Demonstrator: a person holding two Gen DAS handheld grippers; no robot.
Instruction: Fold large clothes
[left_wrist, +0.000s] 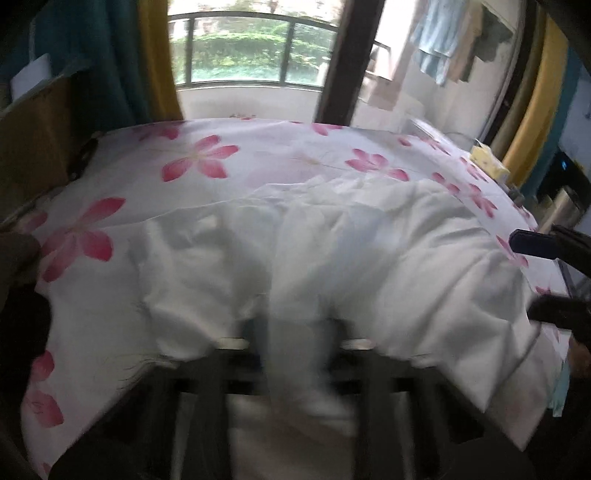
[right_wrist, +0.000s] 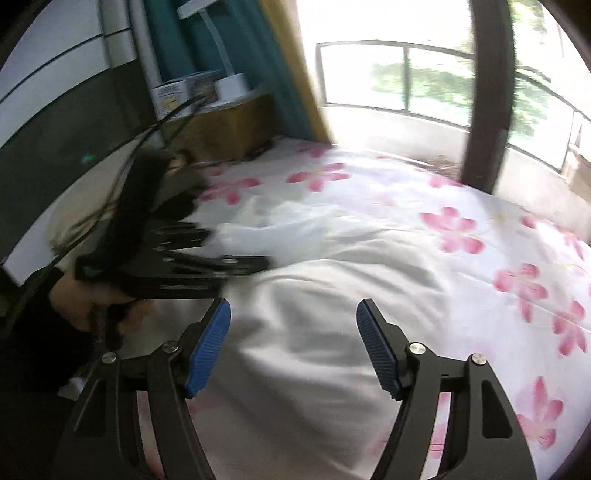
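My left gripper (right_wrist: 236, 264) has its jaws pinched together on a bunch of the white garment (left_wrist: 332, 258), which lies crumpled across the flowered bedsheet (left_wrist: 199, 158). My right gripper (right_wrist: 293, 345) hovers above the same cloth, jaws apart and empty. I judge I'm gathering an edge to start a fold; next I must grip a matching edge on the right

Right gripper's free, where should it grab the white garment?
Probably the near edge of the white garment just ahead of the open right gripper, coming from above at a slant. It lies loose and rumpled on the floral sheet, so raised folds give something to pinch.
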